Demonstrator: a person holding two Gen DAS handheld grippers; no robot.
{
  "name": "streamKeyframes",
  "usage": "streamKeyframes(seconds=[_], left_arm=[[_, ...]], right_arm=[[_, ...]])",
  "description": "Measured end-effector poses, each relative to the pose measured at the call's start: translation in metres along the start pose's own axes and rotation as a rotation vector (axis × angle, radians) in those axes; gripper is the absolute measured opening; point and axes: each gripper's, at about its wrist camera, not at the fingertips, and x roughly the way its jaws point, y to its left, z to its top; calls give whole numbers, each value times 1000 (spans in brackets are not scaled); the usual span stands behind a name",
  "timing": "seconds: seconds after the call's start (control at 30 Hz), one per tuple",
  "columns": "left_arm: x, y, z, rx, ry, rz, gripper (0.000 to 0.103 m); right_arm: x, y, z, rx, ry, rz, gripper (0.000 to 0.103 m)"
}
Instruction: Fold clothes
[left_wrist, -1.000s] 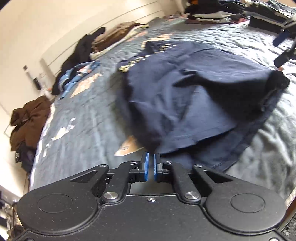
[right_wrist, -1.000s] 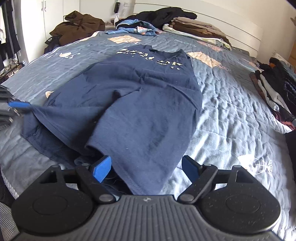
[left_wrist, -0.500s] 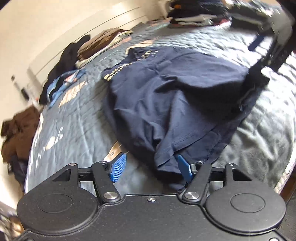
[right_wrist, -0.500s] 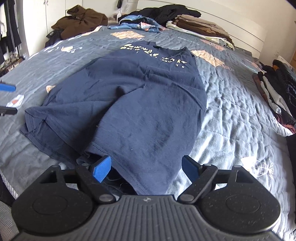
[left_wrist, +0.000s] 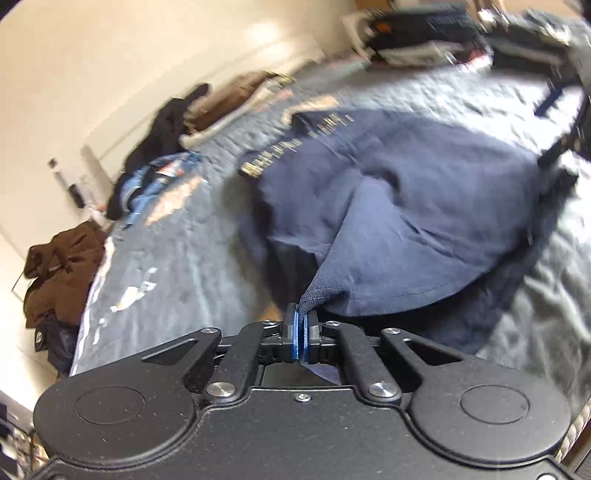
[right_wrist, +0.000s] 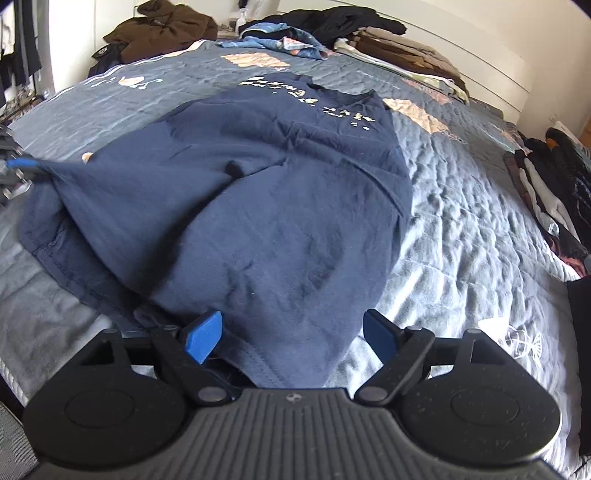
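Gripping: the left gripper (left_wrist: 300, 325) was clamped on a hem corner of the navy T-shirt (right_wrist: 258, 206), lifting it (blurred view).
Right gripper (right_wrist: 293, 334): spread wide, holding nothing, with the near hem lying between its fingers.
T-shirt: lay on the blue quilt (right_wrist: 461, 221), printed end farthest away.
Surroundings: a brown hoodie (right_wrist: 162, 29) sat beyond it.

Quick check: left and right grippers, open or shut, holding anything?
Left gripper: shut on the navy T-shirt edge.
Right gripper: open, holding nothing.
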Motion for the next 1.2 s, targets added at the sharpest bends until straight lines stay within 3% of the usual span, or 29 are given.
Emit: streamKeyframes(seconds=[0.2,0.5,0.6,0.7,0.73,0.77,0.8,0.83,0.97,1.1,1.2], left_arm=[[-32,36,2,-104,-15,5,2],[-26,28,3,-98,-14,-27,2],[-25,31,1,-104,-11,-25,3],[-24,32,2,-110,-11,-21,3],[-25,31,2,-112,-12,-21,3],[-25,32,2,-112,-12,-21,3],[-25,32,1,-113,-11,-23,3],[-26,33,1,-115,-11,-25,3],[-26,33,0,-117,-10,-45,3],[-29,29,4,-118,-24,-67,3],[-36,24,11,-111,-49,-75,3]], right_arm=[[-5,-4,3,41,-31,33,83],[-1,40,7,-81,-47,83,83],[8,56,6,-171,-26,51,83],[24,57,5,-181,-1,24,82],[29,56,5,-184,9,19,80],[34,56,4,-196,14,7,65],[37,55,3,-207,18,-12,32],[37,50,5,-188,17,-22,16],[21,28,14,-138,-34,-84,13],[-31,0,30,-149,-168,-180,13],[-70,-10,44,-225,-265,-279,13]])
